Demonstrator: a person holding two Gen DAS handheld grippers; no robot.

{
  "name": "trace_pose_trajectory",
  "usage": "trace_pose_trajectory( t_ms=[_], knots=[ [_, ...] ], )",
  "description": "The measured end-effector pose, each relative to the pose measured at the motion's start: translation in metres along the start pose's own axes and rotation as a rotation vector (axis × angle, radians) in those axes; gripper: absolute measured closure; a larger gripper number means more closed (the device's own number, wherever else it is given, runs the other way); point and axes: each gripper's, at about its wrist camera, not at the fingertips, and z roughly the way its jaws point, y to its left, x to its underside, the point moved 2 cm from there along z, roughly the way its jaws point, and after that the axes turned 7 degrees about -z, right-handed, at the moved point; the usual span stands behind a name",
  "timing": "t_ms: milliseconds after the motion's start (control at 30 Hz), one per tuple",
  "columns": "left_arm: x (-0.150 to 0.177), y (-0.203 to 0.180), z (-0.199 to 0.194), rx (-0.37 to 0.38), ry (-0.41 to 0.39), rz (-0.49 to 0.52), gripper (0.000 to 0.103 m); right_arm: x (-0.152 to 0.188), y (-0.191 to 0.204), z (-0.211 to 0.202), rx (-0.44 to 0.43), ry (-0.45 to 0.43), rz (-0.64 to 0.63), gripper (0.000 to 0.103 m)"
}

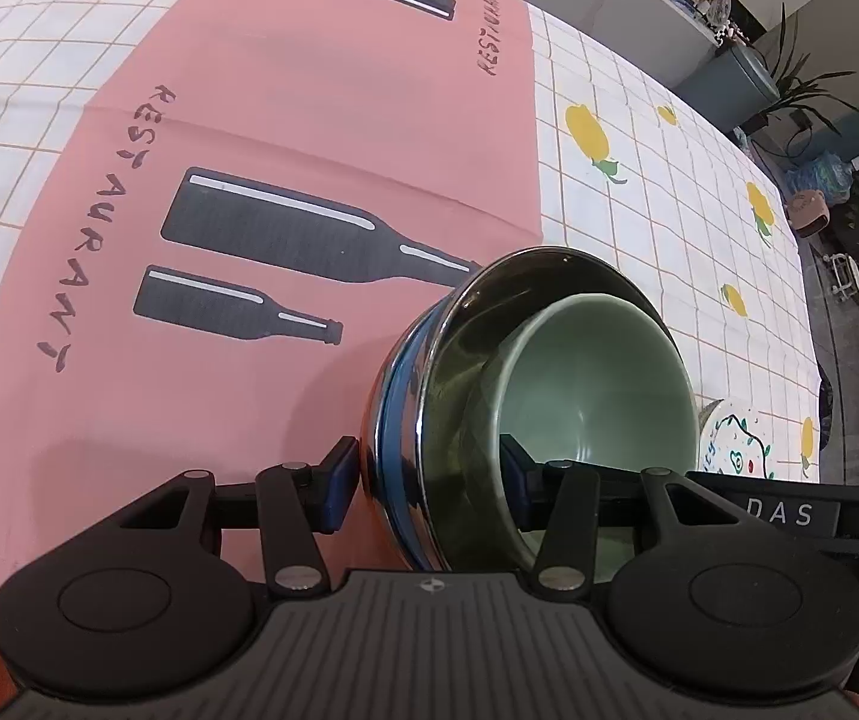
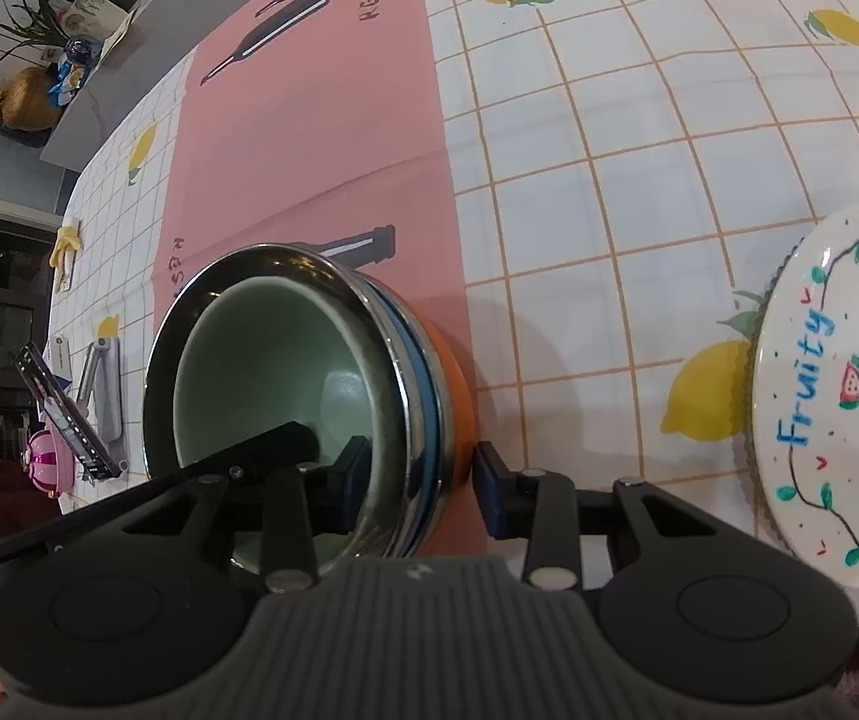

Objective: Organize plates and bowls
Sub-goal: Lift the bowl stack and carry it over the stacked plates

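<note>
You have both grippers on 1 stack of bowls: a green bowl (image 1: 597, 384) sits nested inside a steel bowl (image 1: 429, 396), and under the steel one an orange bowl (image 2: 459, 396) shows at the base. The stack sits on the near right corner of the pink mat (image 1: 321, 120), on the checked tablecloth (image 2: 639, 180) with lemon prints.

Your left gripper (image 1: 426, 486) straddles the near left side of the stack, 1 finger outside the steel wall and 1 inside, down between the steel and green bowls. Its jaws stand half closed around that wall; the outer pad looks just beside the metal, so I cannot tell that it is truly pinching. Your right gripper (image 2: 423, 486) straddles the opposite side, 1 finger inside the green bowl and 1 outside near the orange base, jaws narrowed on the walls, apparently gripping.

The painted plate (image 2: 831, 396) lies to the right of the stack, well apart from it, on top of another dish whose scalloped edge peeks out.

I judge this as the grasp step before moving the stack. Next, firm up both grips evenly, then lift level so the nested bowls do not slide or tip.
</note>
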Motion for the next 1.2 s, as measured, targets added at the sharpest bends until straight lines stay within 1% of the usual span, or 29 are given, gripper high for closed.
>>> trace_pose_trajectory(
  t_ms=[233,400,533,633,933,1067,1200],
  knots=[
    [0.012,-0.017,-0.011,0.001,-0.018,0.018,0.048,0.009,-0.005,-0.018,-0.009,-0.022,-0.004,0.067],
    [0.024,-0.039,-0.011,0.017,-0.012,0.036,0.049,0.018,-0.021,-0.039,0.0,-0.047,-0.005,0.067],
    [0.035,-0.067,-0.008,0.034,-0.011,0.072,0.049,0.025,-0.042,-0.06,0.007,-0.08,0.009,0.067],
    [0.043,-0.091,-0.003,0.052,0.002,0.109,0.049,0.028,-0.064,-0.08,0.015,-0.11,0.046,0.068],
    [0.058,-0.159,0.027,0.112,0.055,0.166,0.051,0.032,-0.124,-0.131,0.096,-0.172,0.124,0.068],
    [0.063,-0.178,0.04,0.117,0.076,0.186,0.052,0.031,-0.149,-0.142,0.11,-0.183,0.161,0.068],
    [0.067,-0.188,0.049,0.11,0.097,0.188,0.052,0.031,-0.164,-0.148,0.119,-0.191,0.17,0.069]
  ],
)
